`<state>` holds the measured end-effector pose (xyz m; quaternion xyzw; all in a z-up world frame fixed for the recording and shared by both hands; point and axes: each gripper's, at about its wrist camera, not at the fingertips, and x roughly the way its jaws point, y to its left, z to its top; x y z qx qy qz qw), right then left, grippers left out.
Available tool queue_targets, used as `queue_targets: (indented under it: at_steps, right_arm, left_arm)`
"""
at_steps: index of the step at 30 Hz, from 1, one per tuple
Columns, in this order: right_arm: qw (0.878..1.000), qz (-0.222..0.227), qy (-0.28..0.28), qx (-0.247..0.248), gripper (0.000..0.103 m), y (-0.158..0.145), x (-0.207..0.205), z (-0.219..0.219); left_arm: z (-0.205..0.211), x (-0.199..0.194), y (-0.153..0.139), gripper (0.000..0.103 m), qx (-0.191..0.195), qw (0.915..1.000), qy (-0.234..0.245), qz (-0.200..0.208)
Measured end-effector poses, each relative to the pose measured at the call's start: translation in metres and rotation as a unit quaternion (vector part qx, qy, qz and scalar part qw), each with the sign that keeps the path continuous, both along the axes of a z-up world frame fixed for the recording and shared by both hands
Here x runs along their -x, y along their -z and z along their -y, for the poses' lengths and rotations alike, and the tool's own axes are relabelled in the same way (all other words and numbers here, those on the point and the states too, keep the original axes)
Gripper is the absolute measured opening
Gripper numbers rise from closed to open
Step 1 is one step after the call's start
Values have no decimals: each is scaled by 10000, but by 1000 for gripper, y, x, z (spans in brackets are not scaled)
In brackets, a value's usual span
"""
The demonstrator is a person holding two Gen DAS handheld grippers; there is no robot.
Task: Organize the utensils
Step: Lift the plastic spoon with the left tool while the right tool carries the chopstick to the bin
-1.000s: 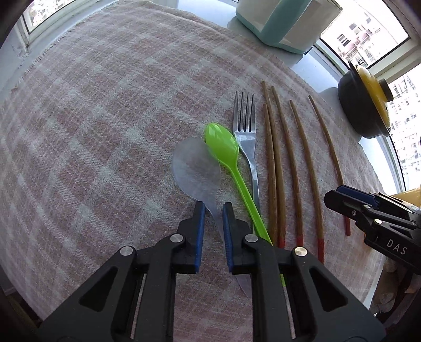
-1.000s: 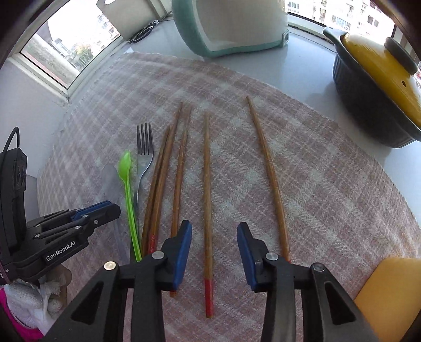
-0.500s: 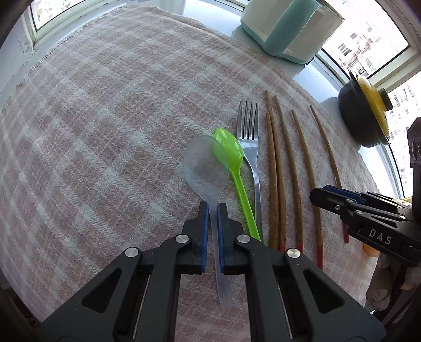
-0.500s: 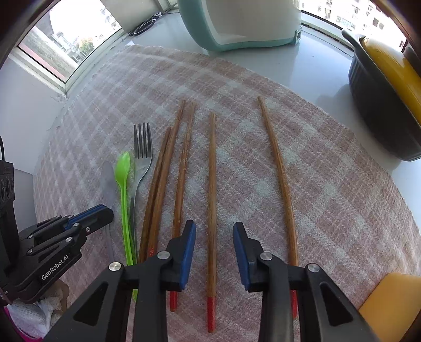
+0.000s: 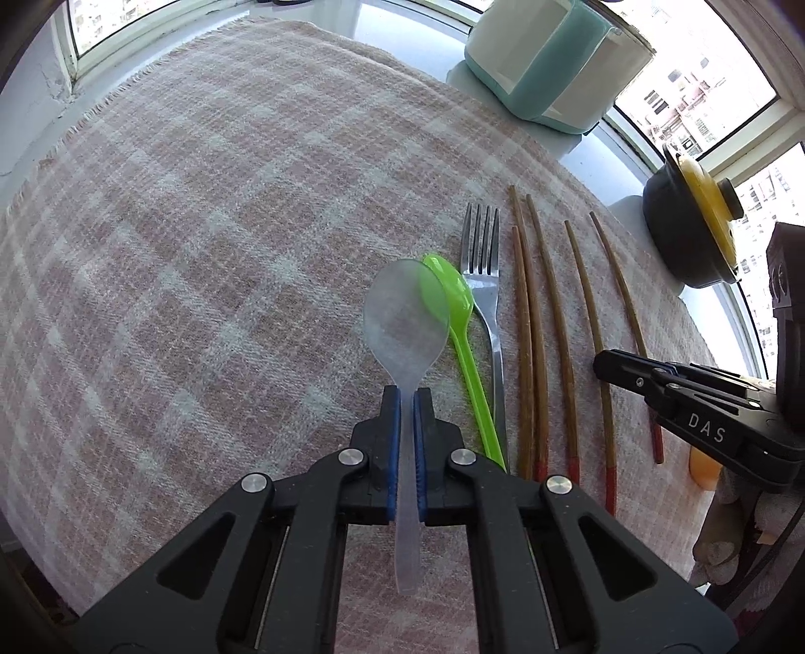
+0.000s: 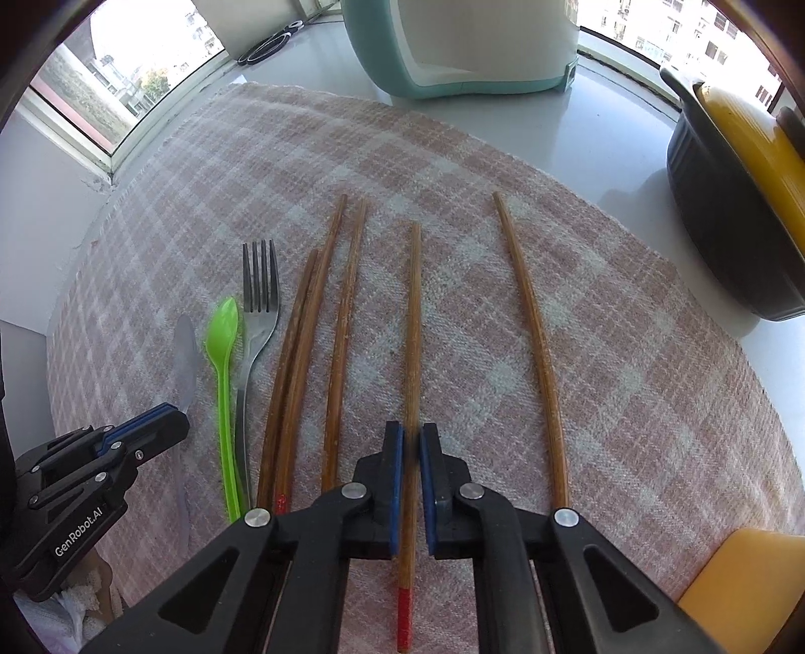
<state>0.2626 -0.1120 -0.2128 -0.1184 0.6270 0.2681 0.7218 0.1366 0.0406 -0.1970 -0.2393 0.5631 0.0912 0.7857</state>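
My left gripper is shut on the handle of a clear plastic spoon, whose bowl overlaps a green plastic spoon. A metal fork lies right of the green spoon, then several brown chopsticks with red ends. In the right wrist view my right gripper is shut on one brown chopstick, the second from the right. Other chopsticks lie to its left and one to its right. The left gripper shows at the lower left there.
A pink checked cloth covers the table. A white and teal appliance stands at the back. A black pot with a yellow lid sits at the right. A yellow object is at the near right edge.
Both grippers closed: the left on the clear spoon's handle, the right on the chopstick. The clear spoon swung straighter and now overlaps the green spoon.
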Motion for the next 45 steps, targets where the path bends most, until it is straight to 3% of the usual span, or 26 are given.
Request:
queue_targets:
  at_steps: [25,45]
  right_arm:
    - [9905,784,627,-936,4,-85,43,68]
    - [9703,1556,1030,-1540,4,-164,93,139]
  left_arm:
    - [24,13,-73,2,-93,9951,421,893]
    - [86,10,-139,2,174,9789,1009,1767]
